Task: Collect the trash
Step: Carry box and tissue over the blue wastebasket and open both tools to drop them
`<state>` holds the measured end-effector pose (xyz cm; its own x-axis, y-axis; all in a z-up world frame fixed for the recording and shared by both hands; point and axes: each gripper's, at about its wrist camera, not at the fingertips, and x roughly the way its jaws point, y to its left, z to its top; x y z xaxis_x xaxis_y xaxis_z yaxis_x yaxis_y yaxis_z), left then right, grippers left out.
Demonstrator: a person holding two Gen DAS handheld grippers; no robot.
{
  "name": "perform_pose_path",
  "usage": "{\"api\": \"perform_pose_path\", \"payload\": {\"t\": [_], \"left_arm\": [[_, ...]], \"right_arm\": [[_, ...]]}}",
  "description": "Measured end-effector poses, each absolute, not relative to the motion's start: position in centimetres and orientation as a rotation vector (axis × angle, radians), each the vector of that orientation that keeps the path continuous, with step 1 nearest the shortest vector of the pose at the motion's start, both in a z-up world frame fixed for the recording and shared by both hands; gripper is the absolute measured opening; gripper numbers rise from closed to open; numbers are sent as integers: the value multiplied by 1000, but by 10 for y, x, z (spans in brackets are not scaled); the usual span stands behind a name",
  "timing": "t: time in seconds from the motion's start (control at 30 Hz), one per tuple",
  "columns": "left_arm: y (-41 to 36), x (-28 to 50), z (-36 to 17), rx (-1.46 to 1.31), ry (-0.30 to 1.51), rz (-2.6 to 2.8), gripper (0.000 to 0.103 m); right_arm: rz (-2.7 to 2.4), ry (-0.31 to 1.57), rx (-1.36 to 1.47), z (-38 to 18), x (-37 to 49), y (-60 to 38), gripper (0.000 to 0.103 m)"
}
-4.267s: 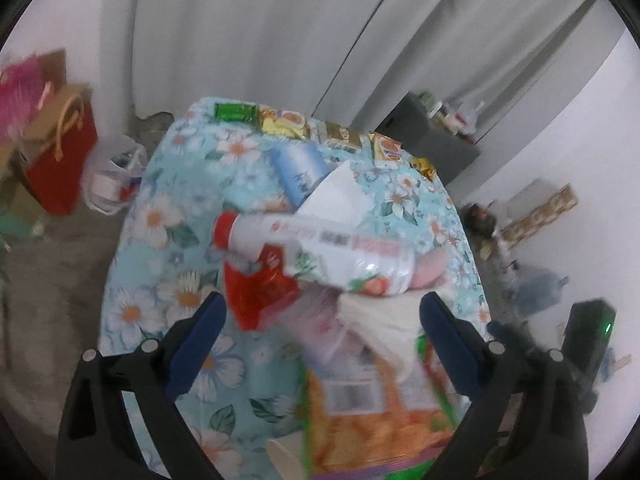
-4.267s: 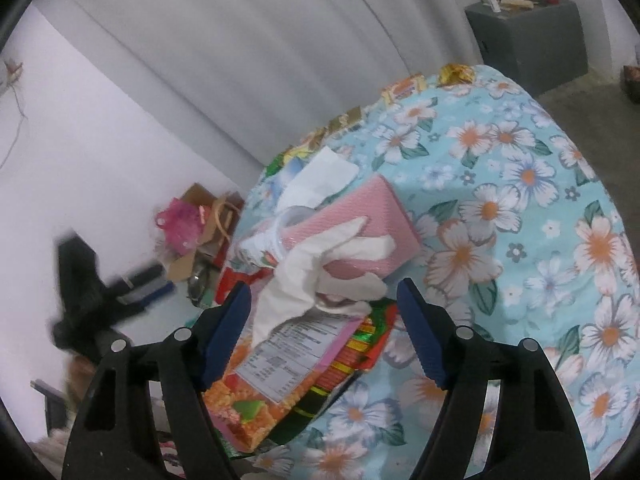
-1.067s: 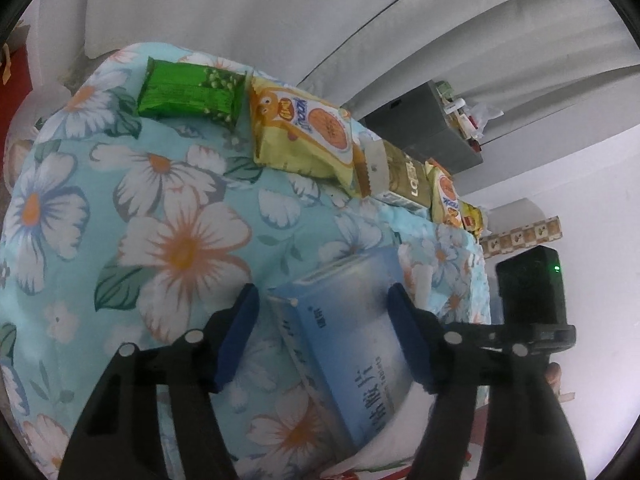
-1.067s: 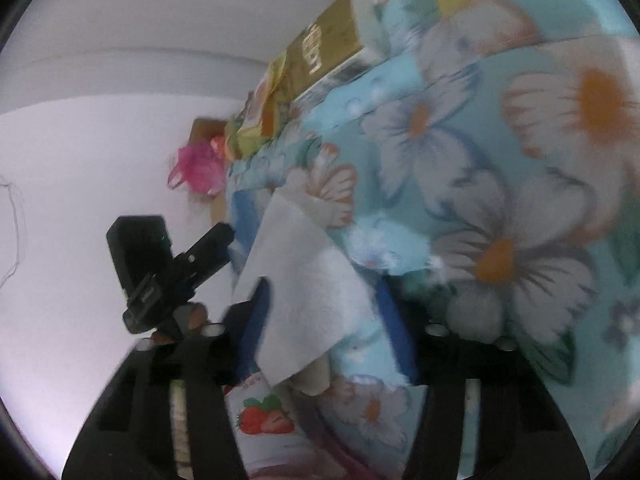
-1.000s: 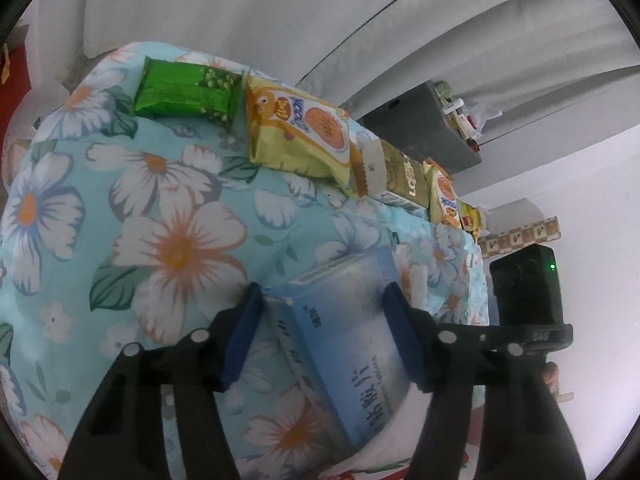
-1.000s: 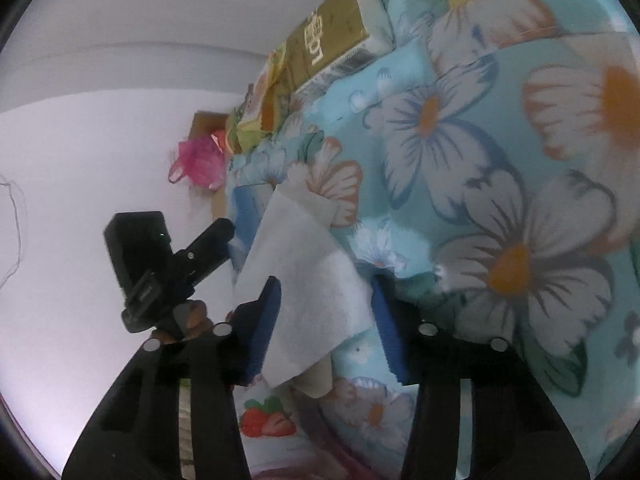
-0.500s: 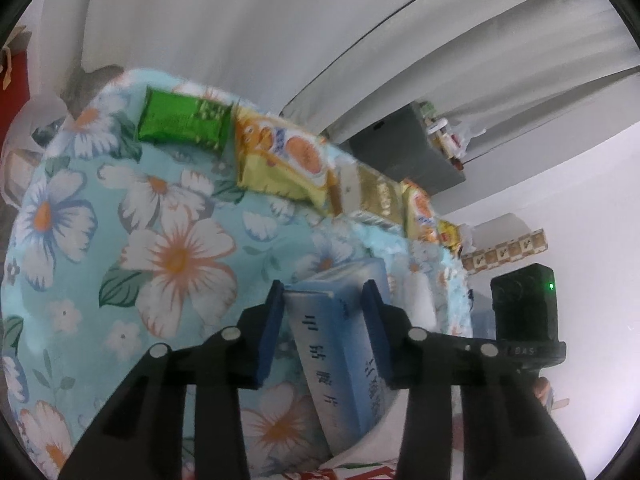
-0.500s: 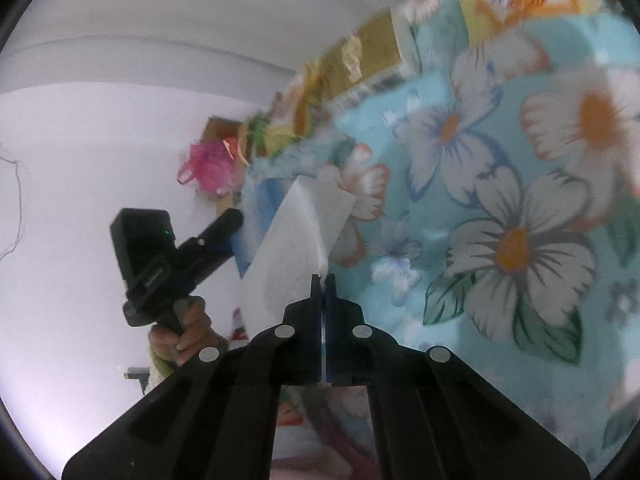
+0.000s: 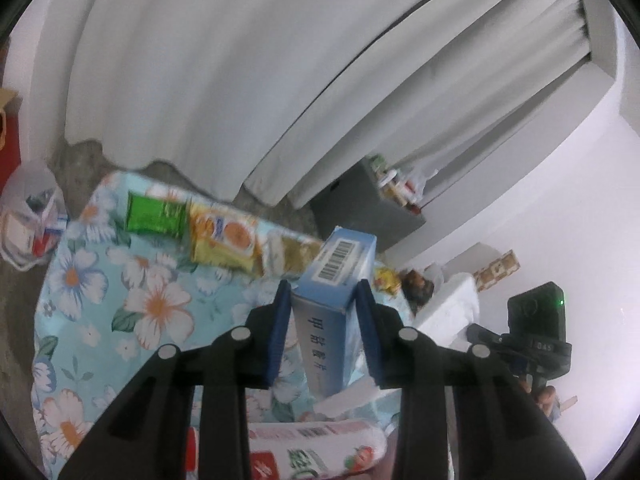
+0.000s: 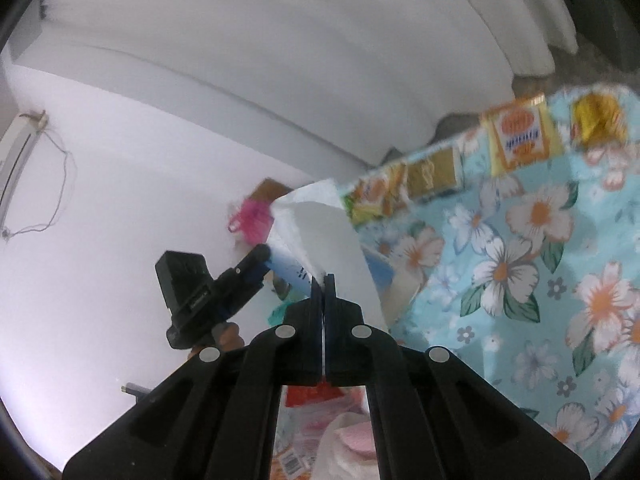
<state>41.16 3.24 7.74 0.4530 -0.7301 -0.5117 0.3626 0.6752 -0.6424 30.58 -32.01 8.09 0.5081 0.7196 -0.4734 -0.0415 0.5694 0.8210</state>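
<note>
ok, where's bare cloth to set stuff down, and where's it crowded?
Free: the floral tablecloth on the near side of the far-edge snack row, left of the blue box; also the wide floral stretch right of the white tissue. Crowded: the far edge and the trash pile under both grippers.

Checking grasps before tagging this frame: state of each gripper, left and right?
Left gripper: closed on the blue box, lifted off the floral tablecloth.
Right gripper: shut, pinching the white tissue.

A home room: floral tablecloth (image 9: 100, 304), pale curtains (image 9: 224, 92) (floor-length) and a cluttered grey cabinet (image 9: 360, 216).
</note>
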Motion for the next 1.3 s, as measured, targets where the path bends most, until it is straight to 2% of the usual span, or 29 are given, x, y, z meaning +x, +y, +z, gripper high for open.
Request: {"api": "perform_pose_path", "payload": {"t": [0.37,0.7,0.83,1.03,1.3], "left_arm": [[37,363,151,-471,695,-726,31],[-1,299,203,-379,616,-798,31],[-43,264,223,-313,610,-867,31],[-150,202,242,-183,636,-1017,31],[-338,103,205,33,722,-1266,31]], "right_arm": [[518,753,839,139,258,-345,0],[426,612,824,180,154,-399,0],[357,539,839,185,96,-433,0],[198,457,890,174,-9,-493,0],[-59,410,991,129,-129,-564,0]]}}
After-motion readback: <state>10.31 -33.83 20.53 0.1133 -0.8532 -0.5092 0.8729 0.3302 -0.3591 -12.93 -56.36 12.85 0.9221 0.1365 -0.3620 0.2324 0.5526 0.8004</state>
